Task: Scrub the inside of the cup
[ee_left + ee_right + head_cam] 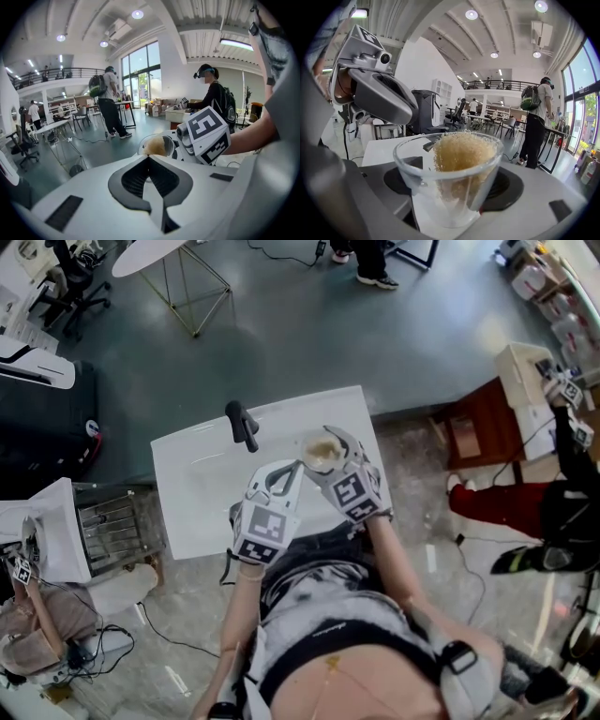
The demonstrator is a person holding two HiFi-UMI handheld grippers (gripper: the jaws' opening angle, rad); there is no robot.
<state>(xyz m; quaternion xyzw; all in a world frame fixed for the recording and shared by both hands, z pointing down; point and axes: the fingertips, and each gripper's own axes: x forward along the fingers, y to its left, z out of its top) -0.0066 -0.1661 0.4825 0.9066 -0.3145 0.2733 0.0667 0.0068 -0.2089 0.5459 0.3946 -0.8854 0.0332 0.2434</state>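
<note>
Right hand-held gripper (454,185) grasping a clear glass cup (417,174): jaws clamped on the cup's lower wall from both sides, dark pads against the glass. Cup upright, rim up, lifted off the white tabletop (202,495) and held above its near edge in front of the person's body. Inside the cup: a tan fibrous scrubber (462,151). It fills most of the bowl and its top pokes just above the rim. It runs down to near the cup's bottom.

Left hand-held gripper (149,158) clenched, jaw tips pressed together, nothing between them. Its tips point at the cup and sit just beside the cup's rim, on the person's left of it. Cannot tell from any view whether the tips touch the glass or the scrubber. In the left gripper view the cup shows right behind the closed tips, scrubber visible through the glass. The right gripper's marker cube (209,133) is just right of the cup there.

From the head view: both grippers meet at the cup, forearms coming up from below it. A black handled object (242,425) lies on the tabletop beyond the cup and to its left, well apart from it. The tabletop under and around the cup is plain white.

Beyond the cup in the right gripper view, a person with a backpack (534,123) stands on the grey floor.
</note>
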